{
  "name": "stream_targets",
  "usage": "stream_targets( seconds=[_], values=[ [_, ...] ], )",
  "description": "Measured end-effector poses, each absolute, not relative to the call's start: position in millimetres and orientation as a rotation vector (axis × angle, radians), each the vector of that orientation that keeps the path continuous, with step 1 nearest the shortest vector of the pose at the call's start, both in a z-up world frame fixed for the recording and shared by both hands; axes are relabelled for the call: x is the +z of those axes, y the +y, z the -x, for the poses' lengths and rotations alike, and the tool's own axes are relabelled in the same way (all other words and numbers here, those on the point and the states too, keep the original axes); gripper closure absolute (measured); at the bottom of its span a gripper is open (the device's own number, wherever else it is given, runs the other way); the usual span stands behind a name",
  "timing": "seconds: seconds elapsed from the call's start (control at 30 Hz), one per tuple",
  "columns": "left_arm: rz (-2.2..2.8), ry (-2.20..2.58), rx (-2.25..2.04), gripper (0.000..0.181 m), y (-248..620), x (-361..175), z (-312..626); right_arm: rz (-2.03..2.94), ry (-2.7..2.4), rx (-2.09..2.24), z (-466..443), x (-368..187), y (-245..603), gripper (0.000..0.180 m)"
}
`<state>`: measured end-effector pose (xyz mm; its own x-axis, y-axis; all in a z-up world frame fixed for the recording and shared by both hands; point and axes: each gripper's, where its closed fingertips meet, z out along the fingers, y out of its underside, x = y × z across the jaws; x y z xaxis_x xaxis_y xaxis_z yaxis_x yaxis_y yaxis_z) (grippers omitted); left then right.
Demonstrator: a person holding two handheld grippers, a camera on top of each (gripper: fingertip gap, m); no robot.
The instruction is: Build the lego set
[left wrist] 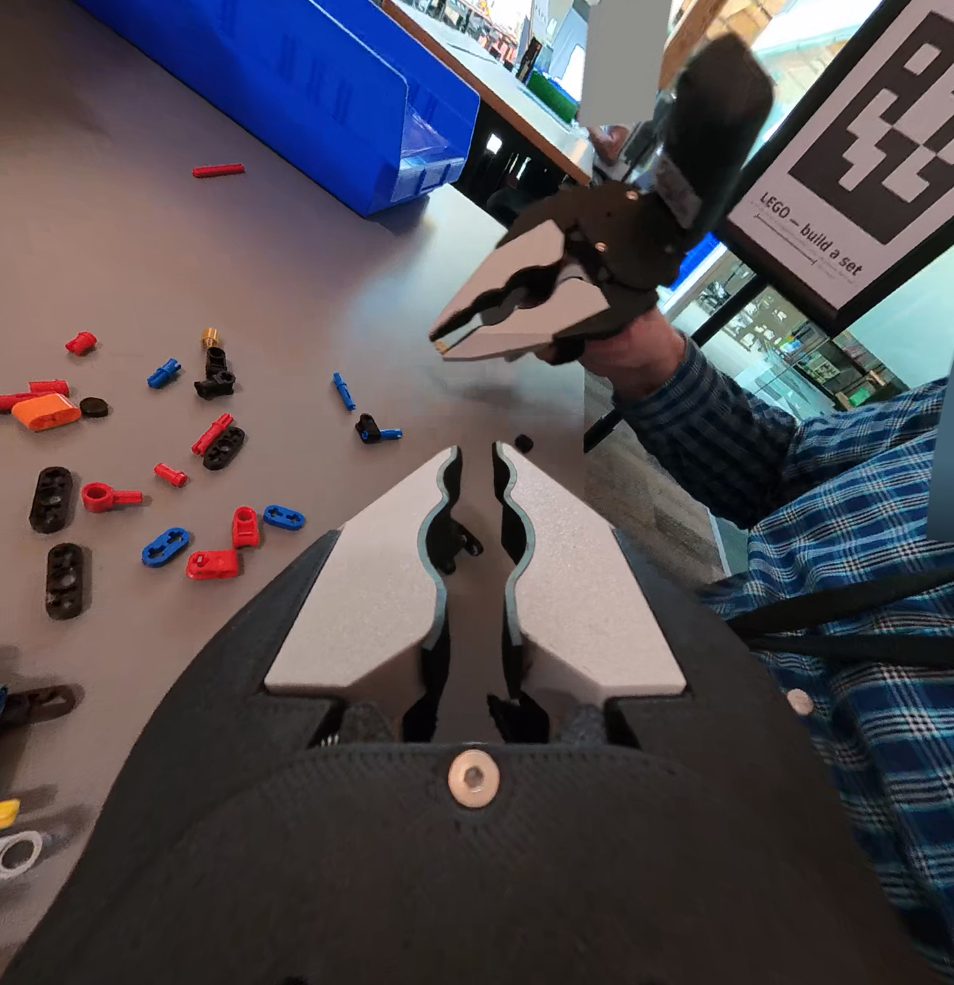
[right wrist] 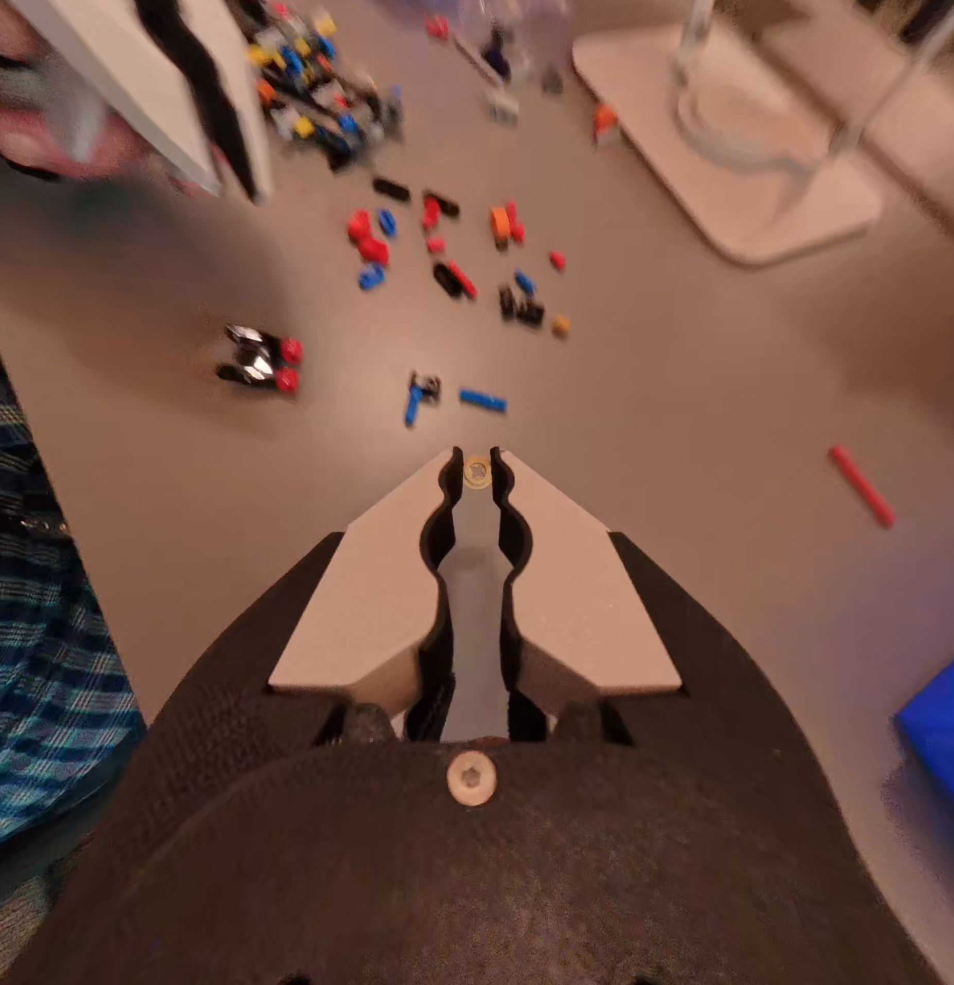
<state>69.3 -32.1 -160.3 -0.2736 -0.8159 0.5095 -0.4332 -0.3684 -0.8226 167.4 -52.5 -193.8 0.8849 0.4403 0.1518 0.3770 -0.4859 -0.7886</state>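
Tan bush [right wrist: 477, 472] in right hand-held gripper [right wrist: 475, 462]

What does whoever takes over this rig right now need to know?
Right tongs: shut on a small gold piece, held above the table.
Left tongs: slightly parted; a black piece shows in the gap, grip unclear.
Loose parts: scattered on the table, a red axle apart.
Done: cannot tell; a multicoloured cluster lies far off, blurred.
Left: fit the gold piece, then the rest.
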Motion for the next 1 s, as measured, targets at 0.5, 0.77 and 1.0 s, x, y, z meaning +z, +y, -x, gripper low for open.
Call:
stream_targets(
  seconds=[0.5, 0.77, 1.0],
  values=[
    [1.579, 1.505, -1.95, 0.172, -50, -133, -81, 1.725, -1.027, -0.29, -72, -132, -42, 0.172],
    [1.546, 1.47, -2.081, 0.18, -52, -126, -78, 1.686, -1.033, -0.276, -67, -127, -42, 0.173],
    [1.514, 1.393, -2.168, 0.18, -47, -120, -76, 1.674, -0.968, -0.169, -68, -115, -42, 0.166]
  ],
)
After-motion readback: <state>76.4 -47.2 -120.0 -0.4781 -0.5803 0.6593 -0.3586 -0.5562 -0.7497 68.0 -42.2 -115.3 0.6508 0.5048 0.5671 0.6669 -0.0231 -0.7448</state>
